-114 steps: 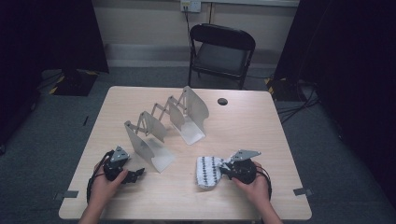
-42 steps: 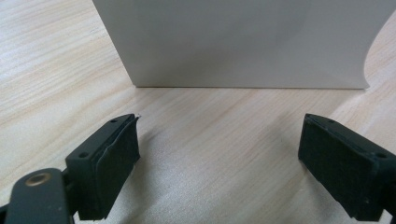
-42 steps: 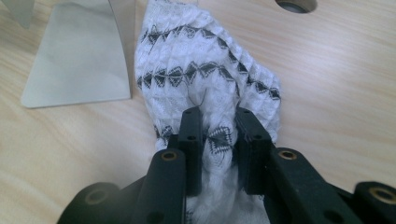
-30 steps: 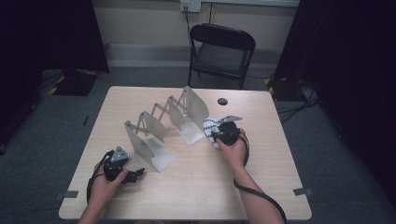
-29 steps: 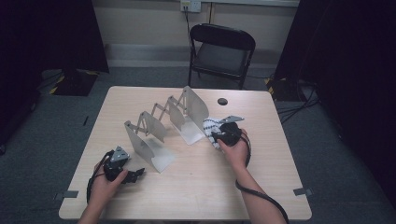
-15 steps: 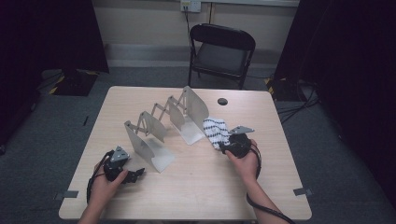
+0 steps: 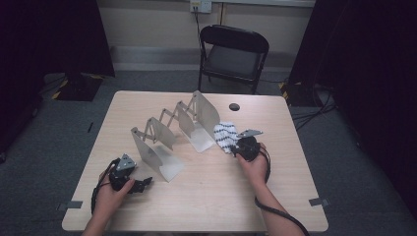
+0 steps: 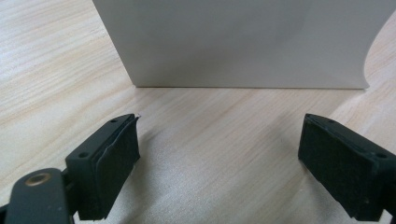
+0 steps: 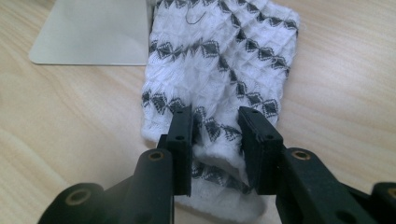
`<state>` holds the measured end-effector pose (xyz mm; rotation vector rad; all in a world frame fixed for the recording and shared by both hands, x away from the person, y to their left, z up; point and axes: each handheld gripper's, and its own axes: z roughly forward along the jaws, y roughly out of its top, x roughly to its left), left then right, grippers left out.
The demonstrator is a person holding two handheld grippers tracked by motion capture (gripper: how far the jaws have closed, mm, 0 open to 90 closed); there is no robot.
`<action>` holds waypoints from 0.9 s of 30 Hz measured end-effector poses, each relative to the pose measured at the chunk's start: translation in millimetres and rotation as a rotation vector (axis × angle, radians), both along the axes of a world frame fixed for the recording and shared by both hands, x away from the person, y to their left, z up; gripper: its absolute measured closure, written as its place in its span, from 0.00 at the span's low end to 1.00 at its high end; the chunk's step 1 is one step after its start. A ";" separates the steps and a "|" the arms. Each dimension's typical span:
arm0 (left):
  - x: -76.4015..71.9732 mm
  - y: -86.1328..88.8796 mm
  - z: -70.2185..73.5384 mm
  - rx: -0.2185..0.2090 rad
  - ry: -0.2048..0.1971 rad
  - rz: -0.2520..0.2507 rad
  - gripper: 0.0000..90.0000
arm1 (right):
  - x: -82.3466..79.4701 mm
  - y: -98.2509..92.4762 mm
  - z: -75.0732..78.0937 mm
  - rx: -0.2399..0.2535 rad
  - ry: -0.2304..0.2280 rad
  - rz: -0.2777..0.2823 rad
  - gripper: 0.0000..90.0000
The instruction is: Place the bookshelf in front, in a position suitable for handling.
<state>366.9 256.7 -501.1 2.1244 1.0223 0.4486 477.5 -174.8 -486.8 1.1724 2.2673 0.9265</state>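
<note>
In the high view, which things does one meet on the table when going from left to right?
left gripper → metal folding rack → patterned white cloth → right gripper, its jaws closing on the cloth's edge.

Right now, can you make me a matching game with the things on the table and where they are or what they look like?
Things:
1. cloth
2. metal rack
3. left gripper
4. black chair

Descriptions:
A. behind the table
B. jaws wide apart, nothing between them
C. white with dark pattern, pinched by the right gripper
D. zigzag of upright plates

Pairs: 1-C, 2-D, 3-B, 4-A
</note>
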 end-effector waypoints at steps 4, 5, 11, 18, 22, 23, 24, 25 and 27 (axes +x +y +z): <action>-0.1 -0.1 0.0 -0.001 0.001 0.001 0.13 | 5.2 3.0 7.4 0.013 -0.033 -0.033 0.60; 0.0 0.1 0.0 0.001 0.000 -0.001 0.13 | 6.4 4.9 8.6 0.018 -0.032 -0.037 0.57; 0.0 0.0 0.0 0.000 0.000 0.000 0.13 | 17.0 13.8 -2.1 0.006 -0.003 -0.030 0.53; 0.0 0.0 0.0 0.001 0.000 0.000 0.13 | 21.4 11.7 0.5 0.025 0.008 0.001 0.86; 0.0 0.1 0.0 0.001 0.000 -0.001 0.13 | 19.0 10.0 9.2 0.040 -0.014 0.009 0.88; 0.0 0.0 0.0 0.001 0.000 0.000 0.13 | 18.5 9.3 12.4 0.048 -0.018 0.013 0.88; 0.0 0.0 0.0 0.001 0.000 0.000 0.13 | 17.9 9.0 16.1 0.053 -0.019 0.020 0.88; 0.0 0.0 0.0 0.001 -0.001 0.000 0.13 | 17.3 8.6 20.5 0.051 -0.030 0.023 0.88; 0.0 0.0 0.0 0.001 0.000 0.000 0.13 | 16.9 7.4 30.3 0.058 -0.037 0.023 0.88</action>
